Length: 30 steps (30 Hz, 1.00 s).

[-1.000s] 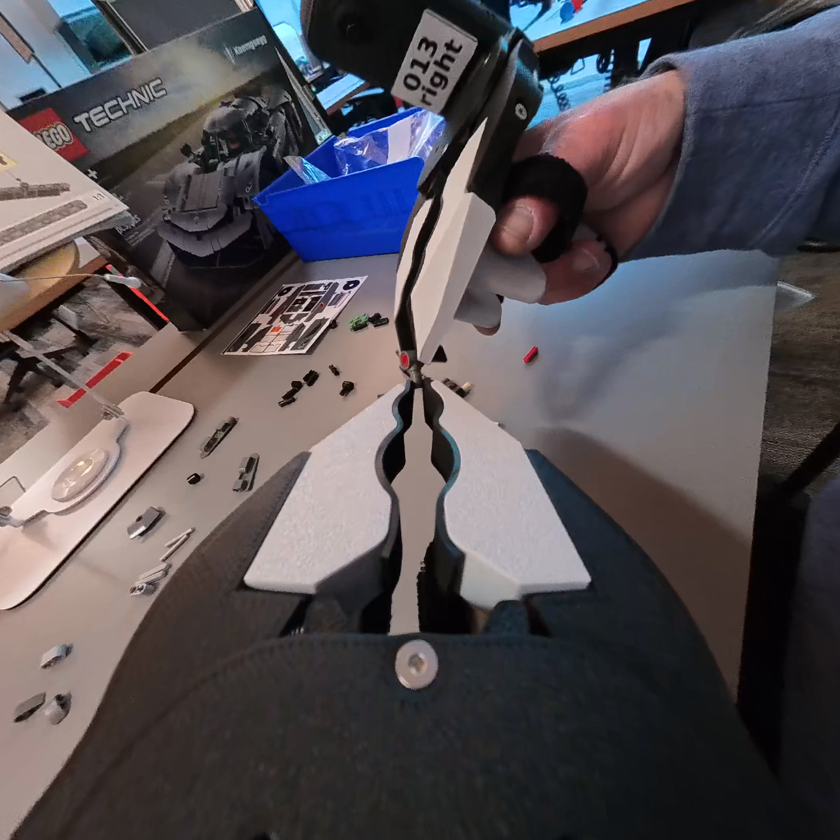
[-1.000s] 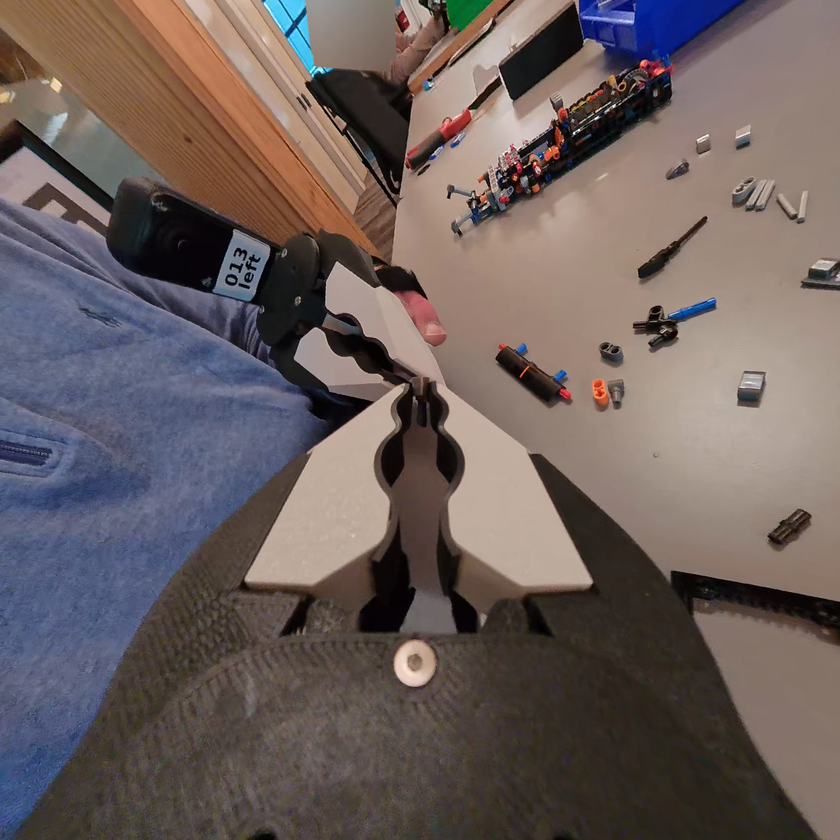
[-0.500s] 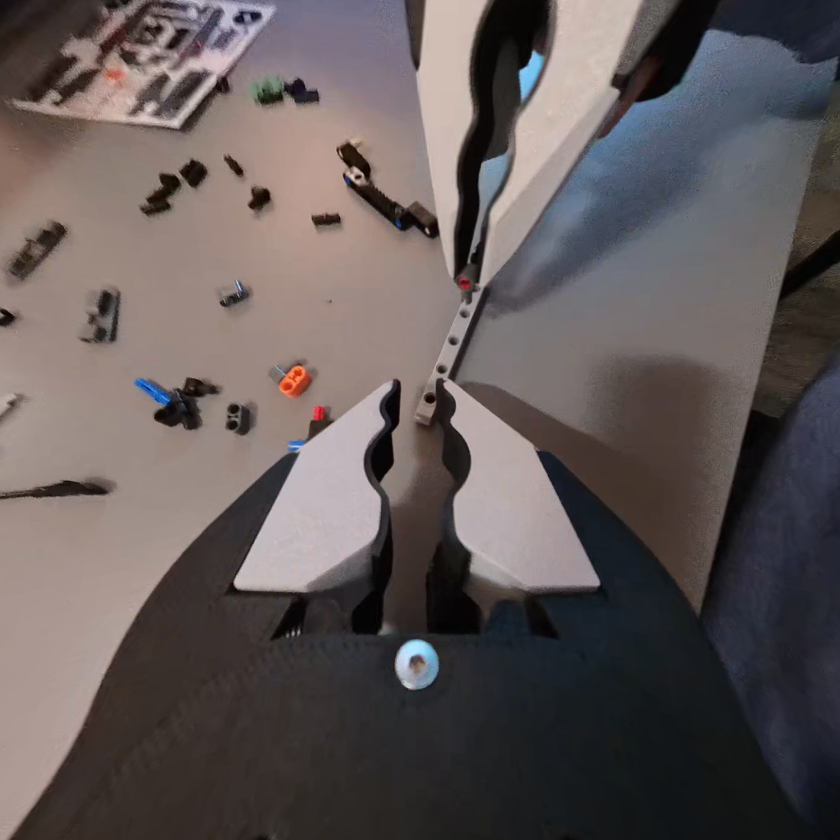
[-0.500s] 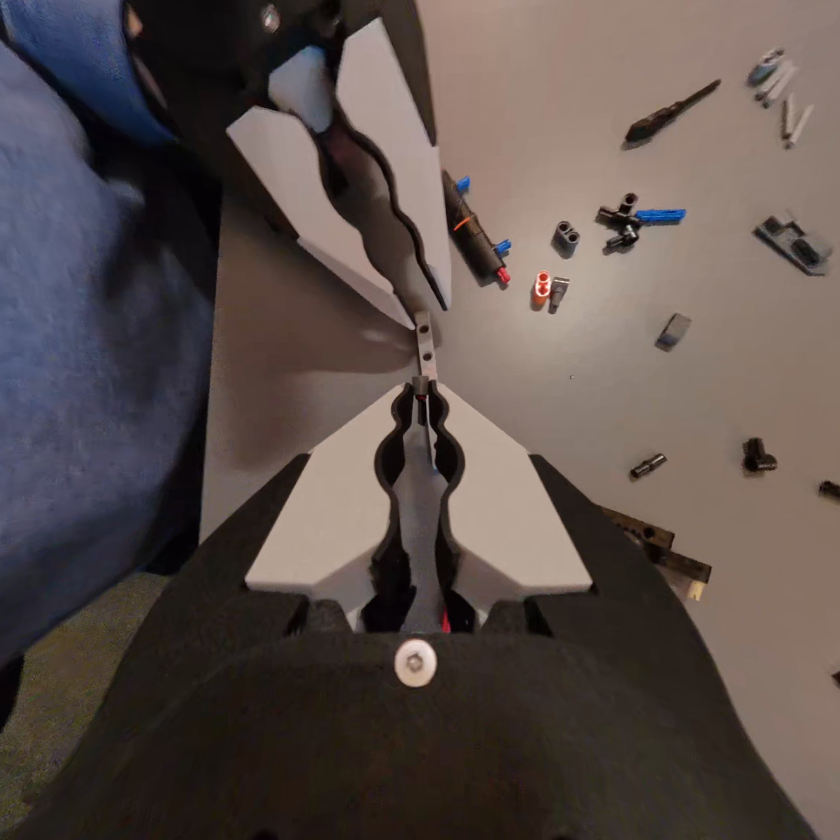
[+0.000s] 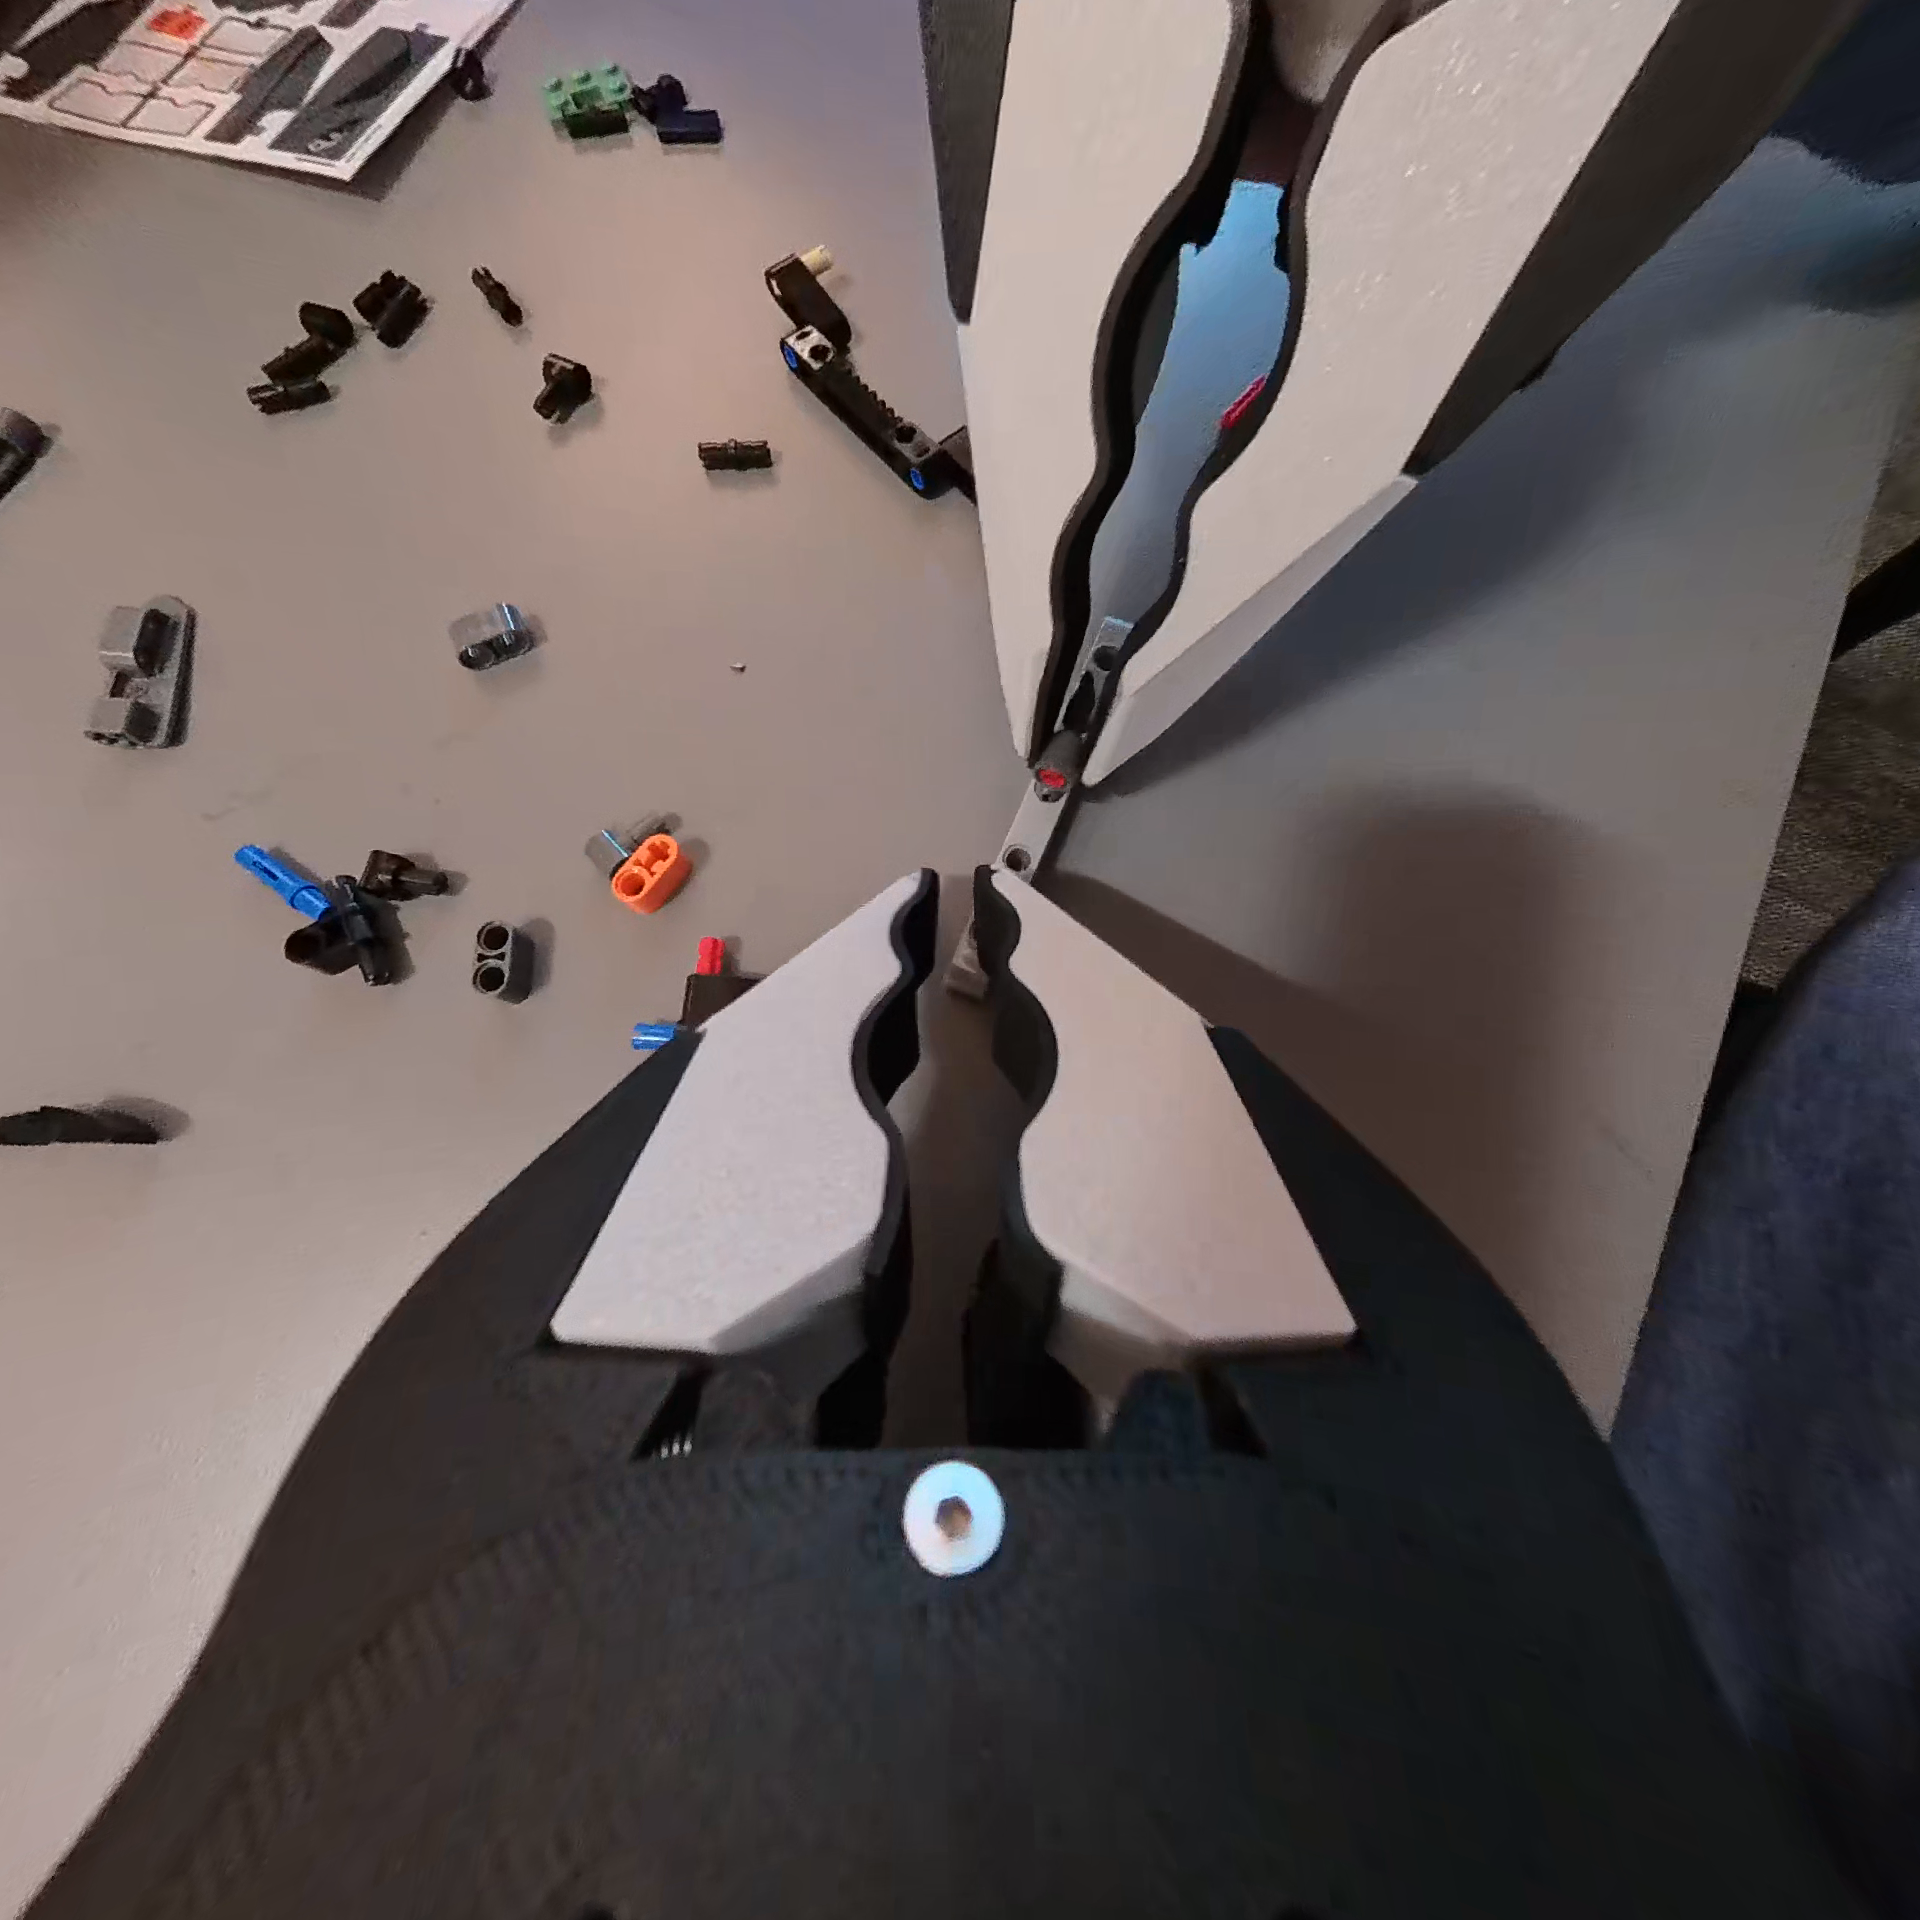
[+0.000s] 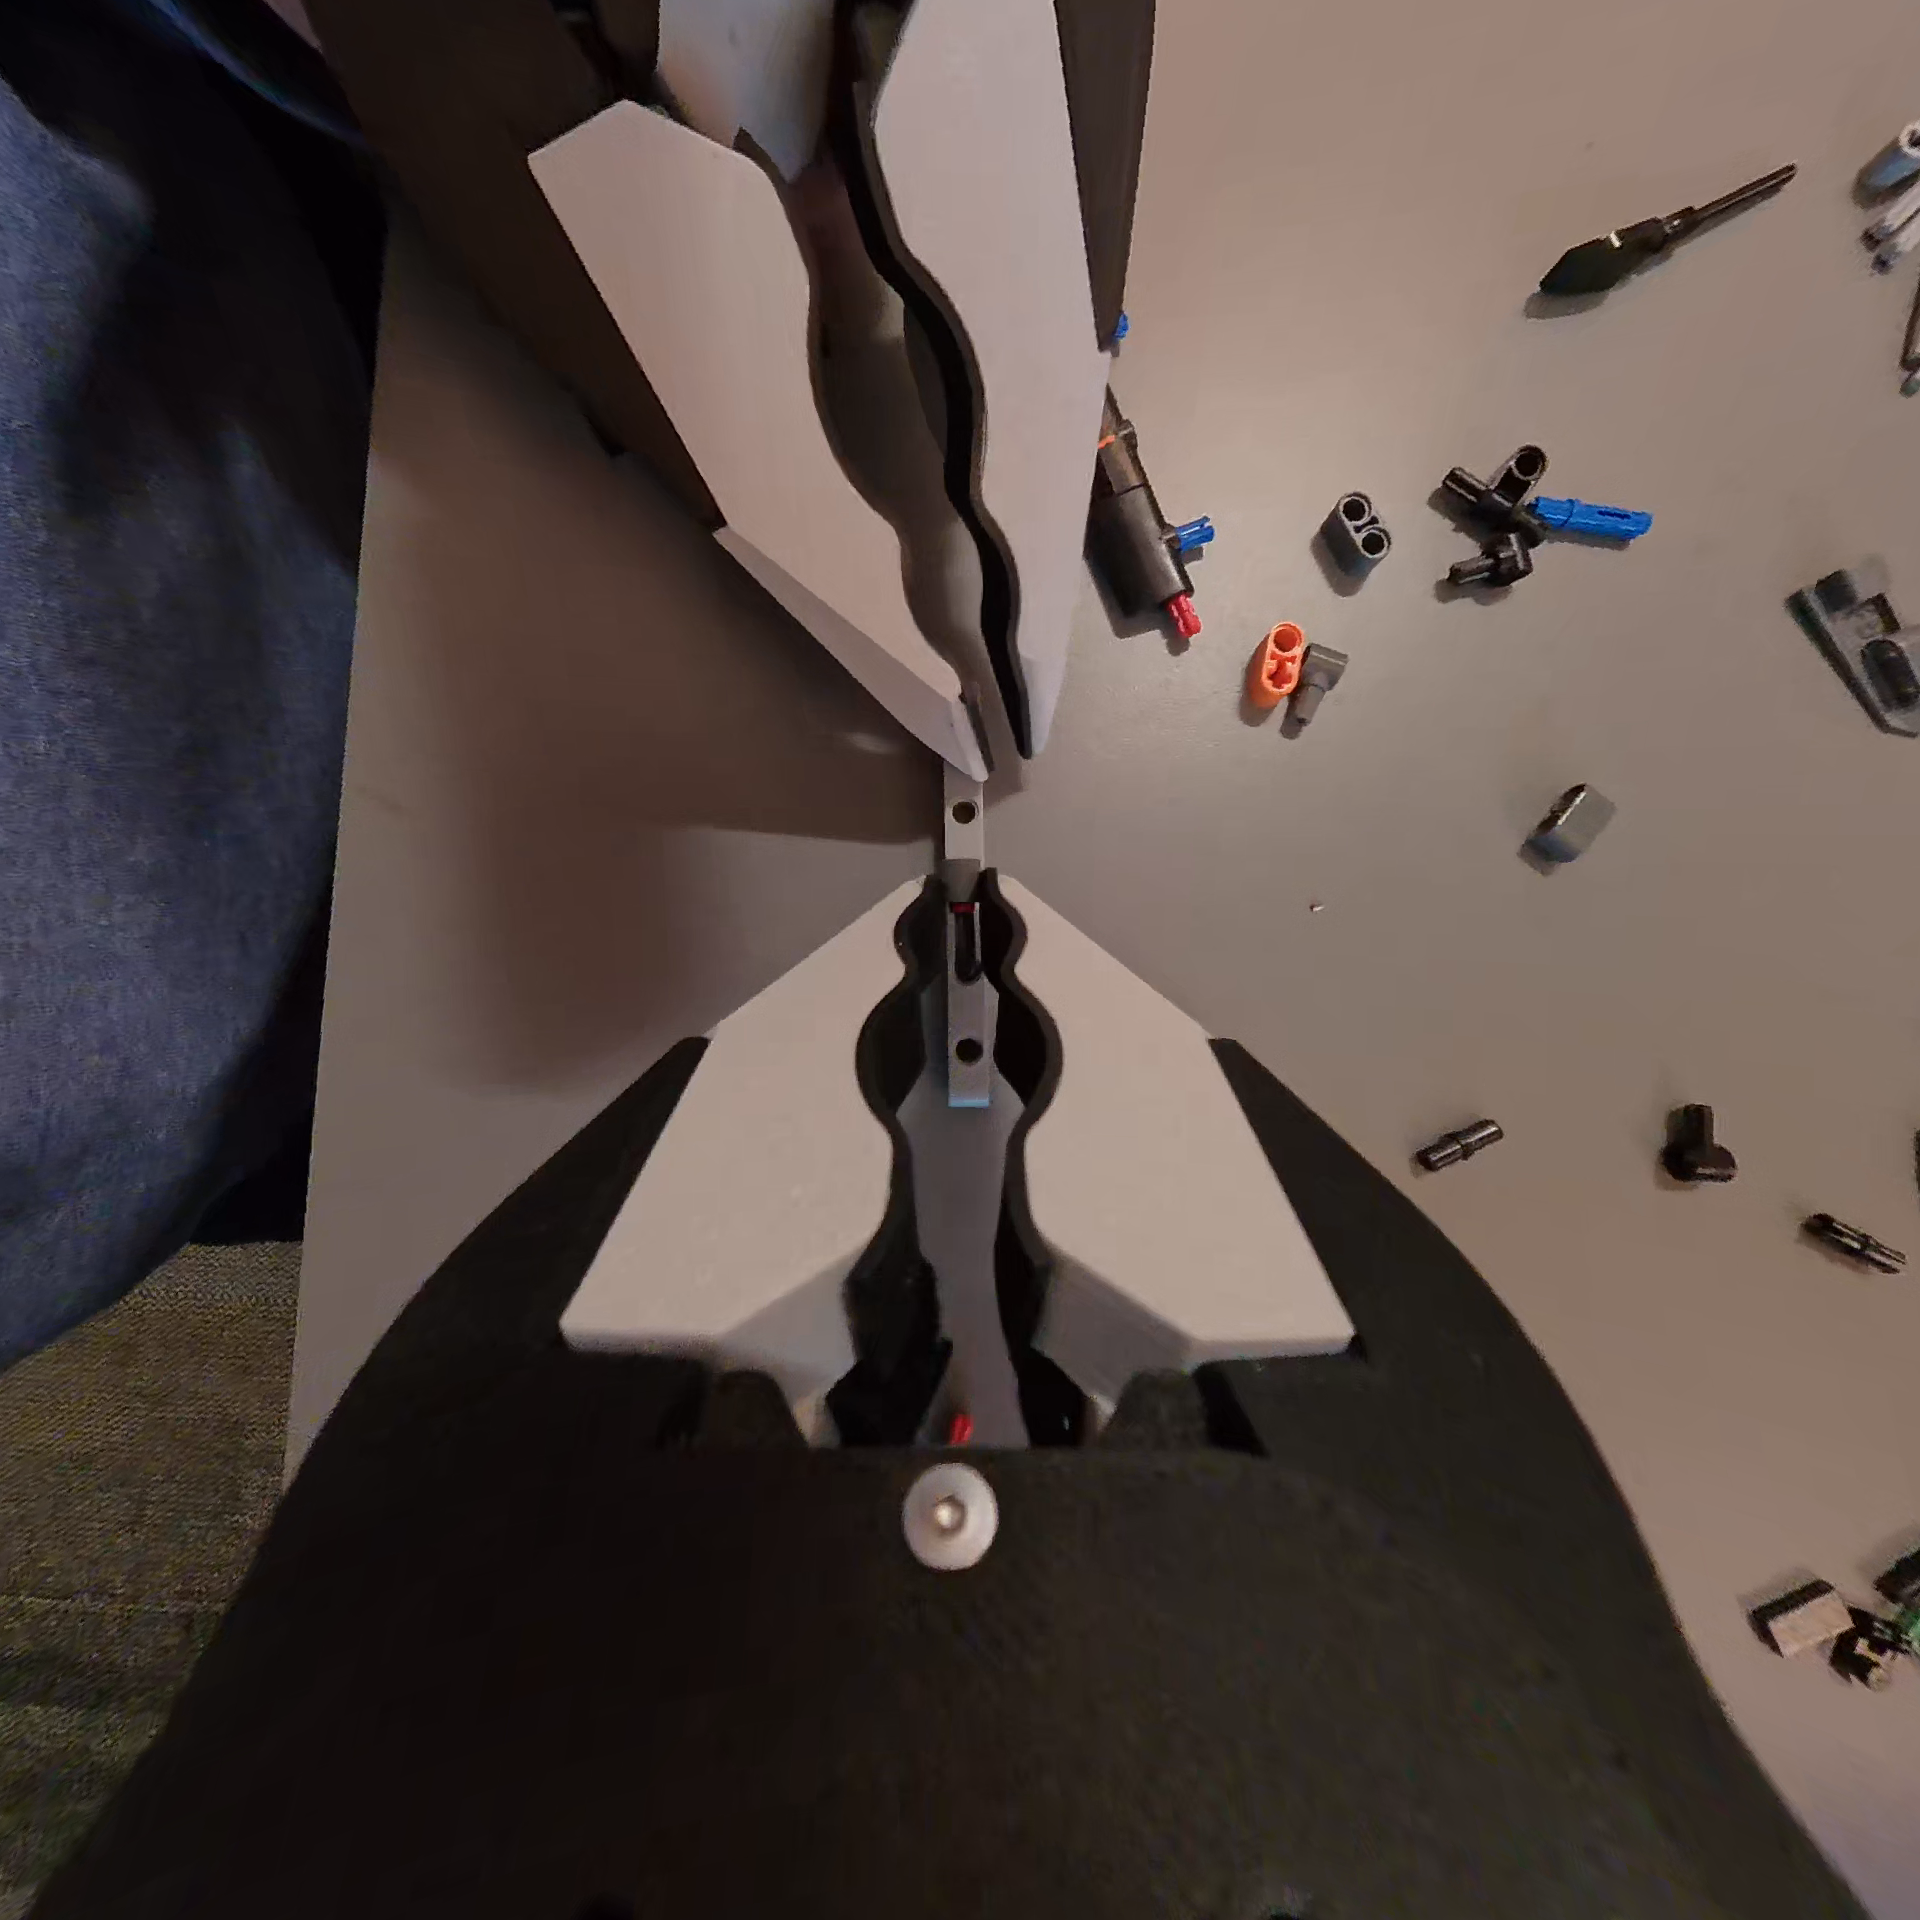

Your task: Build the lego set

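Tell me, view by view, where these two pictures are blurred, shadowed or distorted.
Left wrist view: wide-angle bending at the edges; a soft dark shadow on the table right of the grey beam; the black piece at the left edge is smeared.
Right wrist view: the same bending; shadow on the table left of the beam; pieces at the right edge, like the grey pins, are soft.

Office-like workspace: grey table [image 5: 416, 1195], scattered Lego parts [image 5: 644, 873], carpet floor [image 6: 125, 1455].

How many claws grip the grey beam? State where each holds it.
2. The left claw pinches one end of the grey beam; the right claw clamps the other end.
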Available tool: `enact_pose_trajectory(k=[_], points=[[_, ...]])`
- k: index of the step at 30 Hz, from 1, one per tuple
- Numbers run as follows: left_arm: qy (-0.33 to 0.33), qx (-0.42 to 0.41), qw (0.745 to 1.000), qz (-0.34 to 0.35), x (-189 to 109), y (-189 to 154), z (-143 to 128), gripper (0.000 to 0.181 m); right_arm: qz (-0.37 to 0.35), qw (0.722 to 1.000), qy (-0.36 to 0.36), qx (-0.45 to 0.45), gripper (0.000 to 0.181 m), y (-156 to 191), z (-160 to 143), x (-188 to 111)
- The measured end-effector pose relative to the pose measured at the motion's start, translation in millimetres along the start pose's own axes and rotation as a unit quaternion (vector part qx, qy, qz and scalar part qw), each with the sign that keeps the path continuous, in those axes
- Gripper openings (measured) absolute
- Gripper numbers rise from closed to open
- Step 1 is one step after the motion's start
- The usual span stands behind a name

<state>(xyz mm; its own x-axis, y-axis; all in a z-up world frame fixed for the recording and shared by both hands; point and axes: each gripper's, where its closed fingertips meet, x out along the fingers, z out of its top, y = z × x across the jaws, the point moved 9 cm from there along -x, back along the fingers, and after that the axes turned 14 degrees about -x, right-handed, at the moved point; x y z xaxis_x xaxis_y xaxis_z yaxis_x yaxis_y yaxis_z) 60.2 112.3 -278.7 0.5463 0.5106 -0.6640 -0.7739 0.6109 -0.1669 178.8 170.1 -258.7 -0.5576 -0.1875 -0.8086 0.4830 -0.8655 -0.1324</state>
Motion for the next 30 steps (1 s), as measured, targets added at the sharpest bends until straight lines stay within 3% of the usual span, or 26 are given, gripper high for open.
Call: enact_pose_trajectory(k=[9, 12, 20, 30], points=[[-0.001, 0.004, 1.000, -0.002, 1, -1, 1, 0.000, 0.000, 1.000, -0.003, 0.000, 0.004, 2, -1, 1], [-0.029, -0.011, 0.999, -0.035, -3, -5, 8, 0.000, 0.003, 1.000, -0.010, 0.008, 0.004, 1, -2, 1], [-0.012, -0.055, 0.994, -0.093, 4, -2, 11, 0.000, 0.015, 1.000, 0.011, 0.020, 0.004, -1, 4, 2], [0.021, -0.078, 0.993, -0.087, 7, 4, 6, 0.000, 0.025, 0.998, 0.064, -0.008, 0.004, -2, 14, 4]])
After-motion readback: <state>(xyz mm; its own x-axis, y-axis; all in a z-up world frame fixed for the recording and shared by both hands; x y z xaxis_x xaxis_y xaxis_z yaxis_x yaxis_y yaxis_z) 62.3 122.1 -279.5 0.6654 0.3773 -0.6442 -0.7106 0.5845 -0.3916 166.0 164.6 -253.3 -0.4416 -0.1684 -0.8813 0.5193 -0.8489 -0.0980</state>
